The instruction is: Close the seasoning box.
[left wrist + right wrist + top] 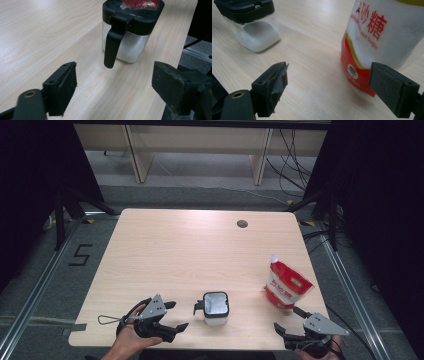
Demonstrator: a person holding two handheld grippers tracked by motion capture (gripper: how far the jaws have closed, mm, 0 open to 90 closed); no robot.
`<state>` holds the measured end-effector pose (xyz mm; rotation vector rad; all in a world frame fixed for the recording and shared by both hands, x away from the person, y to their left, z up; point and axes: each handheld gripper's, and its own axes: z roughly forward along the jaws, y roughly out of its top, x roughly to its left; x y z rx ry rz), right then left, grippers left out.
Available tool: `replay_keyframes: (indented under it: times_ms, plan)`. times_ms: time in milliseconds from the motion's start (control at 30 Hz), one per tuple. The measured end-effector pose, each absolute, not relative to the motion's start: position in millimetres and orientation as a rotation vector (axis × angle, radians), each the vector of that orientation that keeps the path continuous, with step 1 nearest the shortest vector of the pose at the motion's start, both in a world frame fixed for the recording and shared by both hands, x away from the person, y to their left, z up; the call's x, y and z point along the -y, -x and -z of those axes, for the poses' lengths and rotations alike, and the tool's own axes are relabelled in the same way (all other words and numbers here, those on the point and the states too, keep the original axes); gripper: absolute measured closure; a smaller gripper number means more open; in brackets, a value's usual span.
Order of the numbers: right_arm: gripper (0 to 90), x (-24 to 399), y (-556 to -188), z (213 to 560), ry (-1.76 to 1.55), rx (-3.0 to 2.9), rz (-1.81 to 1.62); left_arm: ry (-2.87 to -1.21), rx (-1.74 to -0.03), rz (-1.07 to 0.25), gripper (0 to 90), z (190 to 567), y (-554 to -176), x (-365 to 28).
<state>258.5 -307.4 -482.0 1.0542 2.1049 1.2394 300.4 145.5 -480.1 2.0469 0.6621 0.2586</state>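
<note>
Clear jar [216,309] with black lid, white contents; red-and-white sugar pouch [285,287], red lettering; pale wood-grain table [190,250]; black grippers.

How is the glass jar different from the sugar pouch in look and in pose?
The glass jar is square and clear, with a black lid and handle; the sugar pouch is soft, red and white, with printed text. The jar stands straight; the pouch leans. The jar is smaller than the pouch. Both hold white sugar and stand on the table.

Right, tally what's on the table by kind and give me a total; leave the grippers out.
Clear glass jar with black lid and handle, part full of white powder: 1
Red and white pouch of white sugar with a spout: 1
Total: 2
</note>
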Motion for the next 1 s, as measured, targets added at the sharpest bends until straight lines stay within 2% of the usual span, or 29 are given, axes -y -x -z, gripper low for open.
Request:
replay_keyframes:
  times_ms: [333, 533, 1000]
  plan:
    - [16.3, 305.8, -258.8, 483.2, -1.038, -2.129, -1.233, -2.108, -0.643, -0.275, 17.8, 489.7, -295.8, -151.9]
    - [16.4, 304.1, -258.2, 483.9, -1.037, -2.147, -1.221, -2.093, -0.701, -0.264, 17.8, 494.2, -291.8, -153.4]
    - [16.4, 305.3, -260.5, 486.3, -1.010, -2.169, -1.200, -2.111, -0.672, -0.281, 17.8, 494.2, -295.5, -156.6]
